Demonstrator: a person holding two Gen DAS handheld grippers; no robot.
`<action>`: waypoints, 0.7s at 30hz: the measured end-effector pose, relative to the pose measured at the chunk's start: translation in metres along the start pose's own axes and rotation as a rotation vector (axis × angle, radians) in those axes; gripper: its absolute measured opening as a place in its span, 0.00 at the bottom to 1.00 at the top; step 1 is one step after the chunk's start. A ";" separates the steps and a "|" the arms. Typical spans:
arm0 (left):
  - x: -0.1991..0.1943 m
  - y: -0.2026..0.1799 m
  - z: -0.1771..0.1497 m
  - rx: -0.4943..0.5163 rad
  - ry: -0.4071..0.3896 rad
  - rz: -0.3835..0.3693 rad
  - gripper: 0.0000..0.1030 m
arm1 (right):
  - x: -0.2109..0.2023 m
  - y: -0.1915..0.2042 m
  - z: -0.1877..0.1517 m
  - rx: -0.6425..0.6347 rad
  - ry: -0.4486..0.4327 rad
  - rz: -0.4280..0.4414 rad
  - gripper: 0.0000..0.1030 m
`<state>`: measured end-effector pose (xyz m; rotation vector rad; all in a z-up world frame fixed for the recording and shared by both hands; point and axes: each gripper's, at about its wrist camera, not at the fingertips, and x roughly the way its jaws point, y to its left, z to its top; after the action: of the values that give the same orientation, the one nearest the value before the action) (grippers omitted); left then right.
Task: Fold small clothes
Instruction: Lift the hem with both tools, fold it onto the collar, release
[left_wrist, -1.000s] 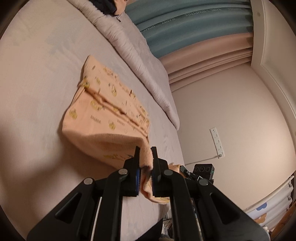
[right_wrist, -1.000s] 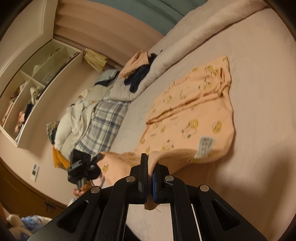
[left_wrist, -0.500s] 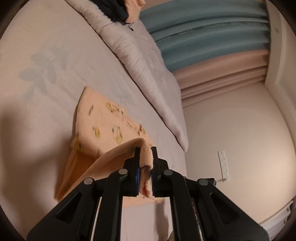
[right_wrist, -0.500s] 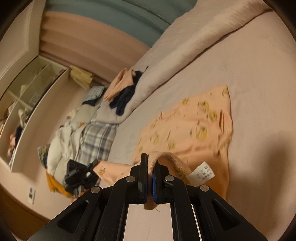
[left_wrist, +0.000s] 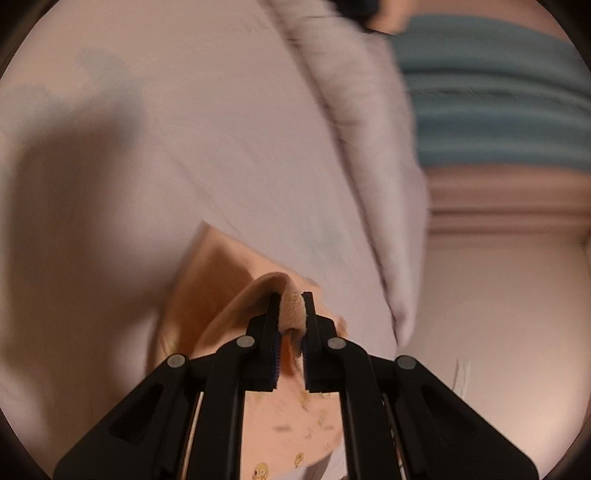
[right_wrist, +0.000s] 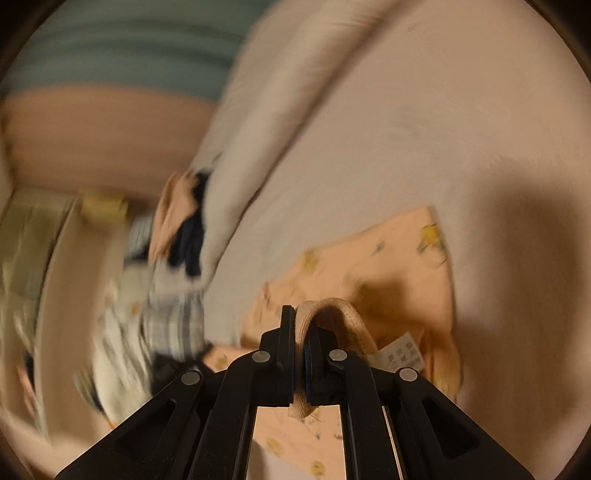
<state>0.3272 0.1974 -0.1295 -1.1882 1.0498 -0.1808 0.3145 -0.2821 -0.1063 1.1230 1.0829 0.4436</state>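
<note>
- Lower centre of the left wrist view: the left gripper (left_wrist: 291, 314) is clenched on a thick edge of the peach garment (left_wrist: 218, 280), which bulges up between its jaws.
- Lower centre of the right wrist view: the right gripper (right_wrist: 300, 332) is likewise clamped on a ribbed band of the same peach garment (right_wrist: 391, 273), with a white care label (right_wrist: 402, 352) hanging just to its right.
- A second ago most of the garment lay spread ahead of both grippers; now only a short stretch shows beyond the jaws and more cloth sits under them. I judge the held edge is being carried over the rest, so a fold is roughly half made.
- The garment lies on the pinkish bed sheet (left_wrist: 184, 147), mid-frame in both views.
- Farther off, a rolled duvet (left_wrist: 369, 147) runs to the upper right in the left view.
- Both frames are smeared by motion: the clothes pile (right_wrist: 177, 258) at the left of the right view is hard to read, and the garment's near part is hidden by the grippers.
</note>
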 end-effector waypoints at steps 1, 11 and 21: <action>0.005 0.007 0.006 -0.053 -0.001 0.003 0.07 | 0.002 -0.006 0.004 0.050 -0.012 -0.008 0.06; -0.036 0.012 0.031 -0.045 -0.093 0.015 0.52 | -0.047 -0.044 0.015 0.262 -0.186 0.103 0.60; -0.016 -0.030 -0.043 0.432 0.106 0.171 0.50 | -0.033 0.037 -0.064 -0.498 0.081 -0.165 0.39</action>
<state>0.2977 0.1660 -0.0954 -0.7024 1.1310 -0.3213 0.2519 -0.2591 -0.0598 0.5762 1.0503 0.5918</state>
